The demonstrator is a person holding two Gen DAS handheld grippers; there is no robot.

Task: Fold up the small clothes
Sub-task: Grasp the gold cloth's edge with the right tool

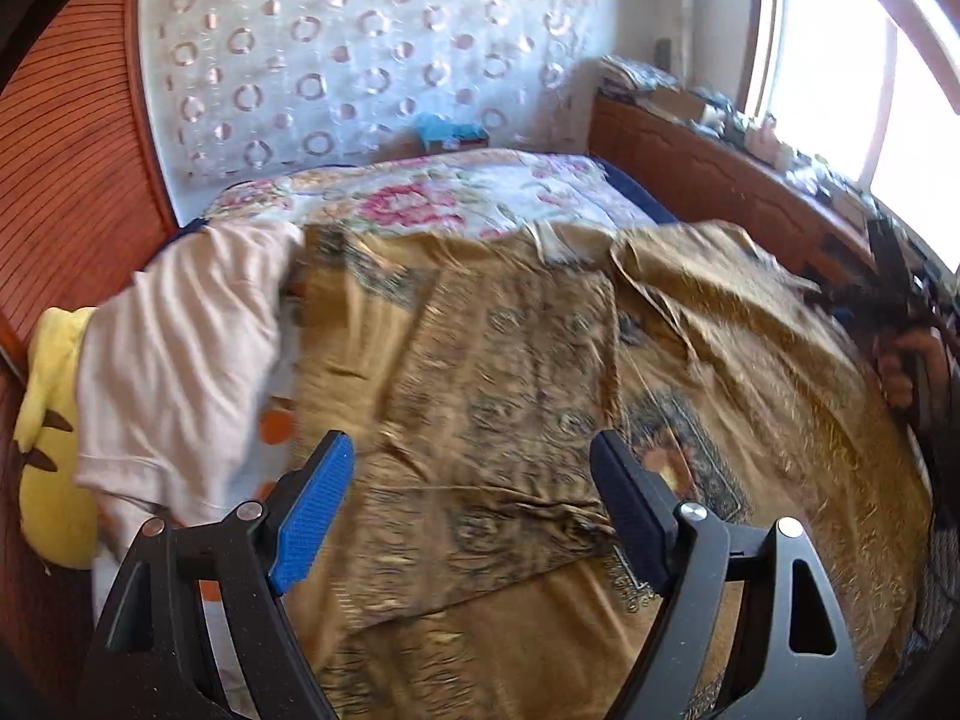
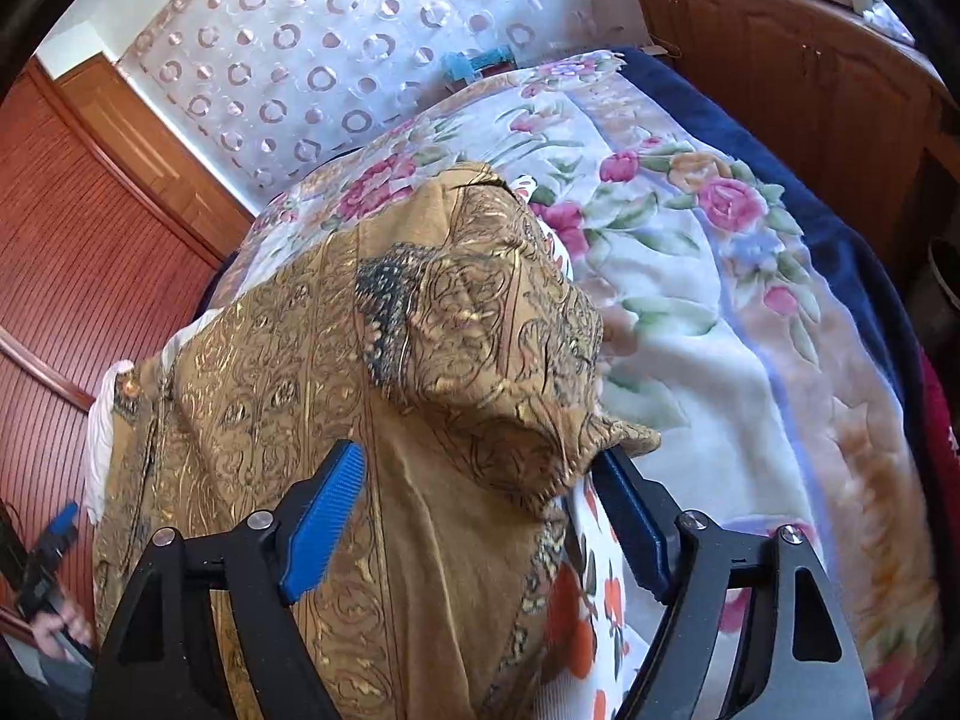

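1. Gold-brown patterned garment point(image 1: 498, 360), woven with dark scrollwork: lay spread on the bed over a floral blanket point(image 2: 708, 276), with a white garment point(image 1: 174, 372) heaped at its left beside a yellow plush toy point(image 1: 48, 420).
2. Orientation: in the left wrist view its long axis ran from the near edge away toward the patterned curtain point(image 1: 372, 48); a folded panel lay down the middle.
3. Left gripper point(image 1: 474, 516): jaws apart, nothing between them, hovering above the near part of the cloth.
4. Right gripper point(image 2: 480, 516): jaws wide, pads not pressing; a raised, bunched corner of the garment sat between them, brushing the right pad.
5. Step judged: mid-fold, taking hold of a corner.
6. Next move judged: clamp on that corner, then carry it across, keeping the edge aligned.
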